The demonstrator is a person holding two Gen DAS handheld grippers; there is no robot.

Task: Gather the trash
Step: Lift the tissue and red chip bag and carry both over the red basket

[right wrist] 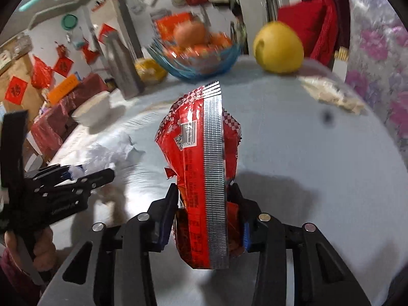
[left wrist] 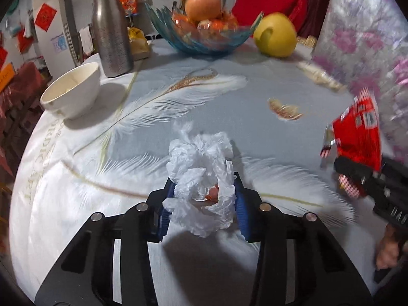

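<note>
the left gripper (left wrist: 204,199) is pinching a crumpled white plastic bag (left wrist: 201,176) above the table's (left wrist: 63,178) near edge; the right gripper (left wrist: 357,176) is clamping a red wrapper (left wrist: 357,132).

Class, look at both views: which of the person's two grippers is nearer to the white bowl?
Left. The left gripper, clamping crumpled white plastic, is nearer the white bowl; the right gripper, gripping a red wrapper, is farther away.

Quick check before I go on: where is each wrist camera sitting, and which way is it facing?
Left wrist view: sits on the left tool, looking down its fingers across the feather-print tablecloth; the tool grips a crumpled white plastic bag.
Right wrist view: sits on the right tool, facing the same table end; it grips a red foil snack wrapper; a hand shows at left.
Shared: blue glass fruit bowl, yellow pomelo, white ceramic bowl, and each other's tool.
</note>
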